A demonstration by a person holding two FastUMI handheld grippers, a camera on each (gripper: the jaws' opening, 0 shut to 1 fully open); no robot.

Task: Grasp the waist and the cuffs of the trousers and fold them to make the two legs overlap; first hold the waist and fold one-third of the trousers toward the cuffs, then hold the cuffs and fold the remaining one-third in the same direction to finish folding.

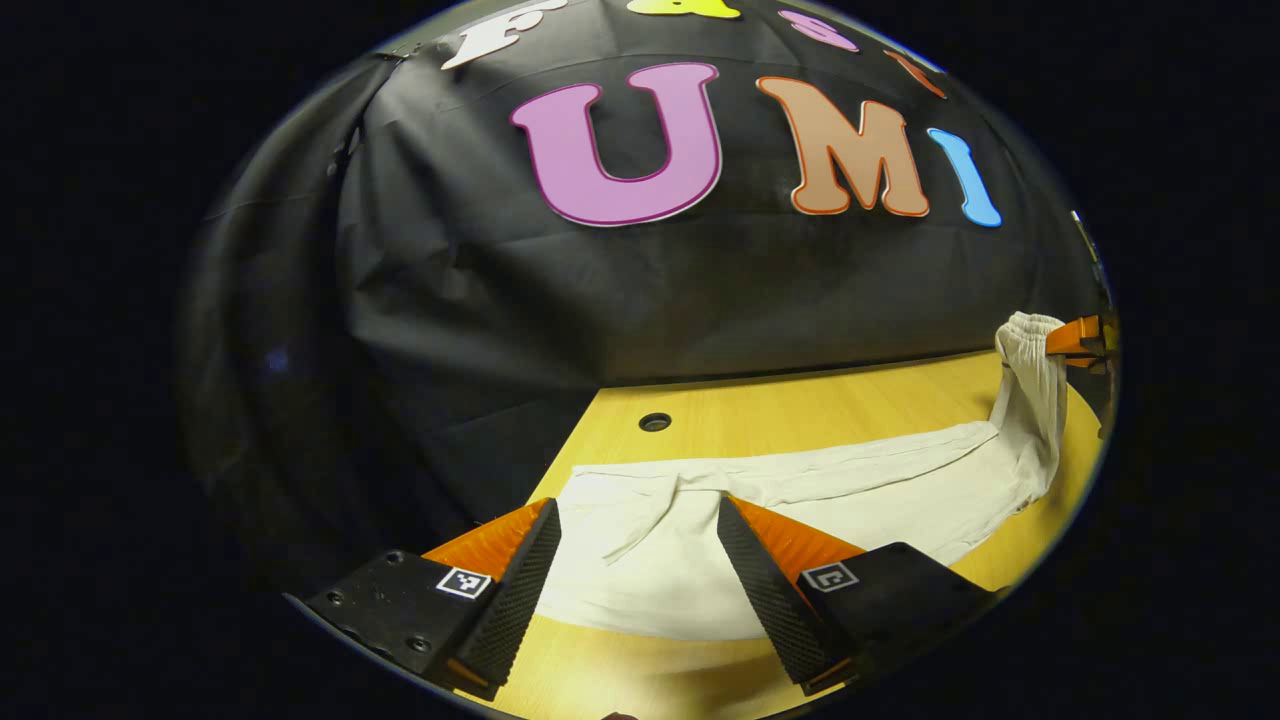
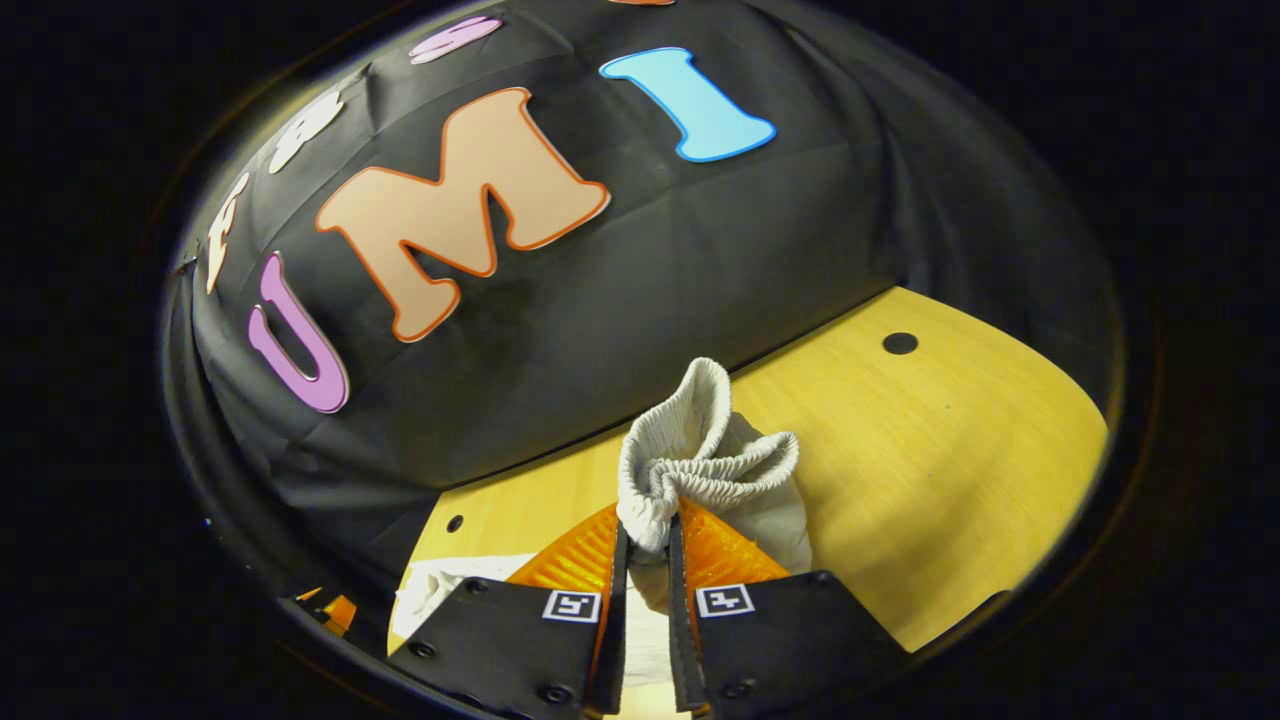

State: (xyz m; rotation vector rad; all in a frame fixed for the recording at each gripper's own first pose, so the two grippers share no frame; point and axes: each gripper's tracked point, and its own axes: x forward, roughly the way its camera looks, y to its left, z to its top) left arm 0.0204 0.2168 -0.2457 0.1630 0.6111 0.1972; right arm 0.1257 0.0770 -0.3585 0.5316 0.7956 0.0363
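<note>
My right gripper is clamped on the bunched waist, lifting it off the table; my left gripper gapes wide over the cuffs, trousers stretched flat between

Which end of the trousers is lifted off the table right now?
The gathered elastic waist, pinched in the right gripper, is raised. The cuff end lies flat on the table between the left gripper's open jaws.
</note>
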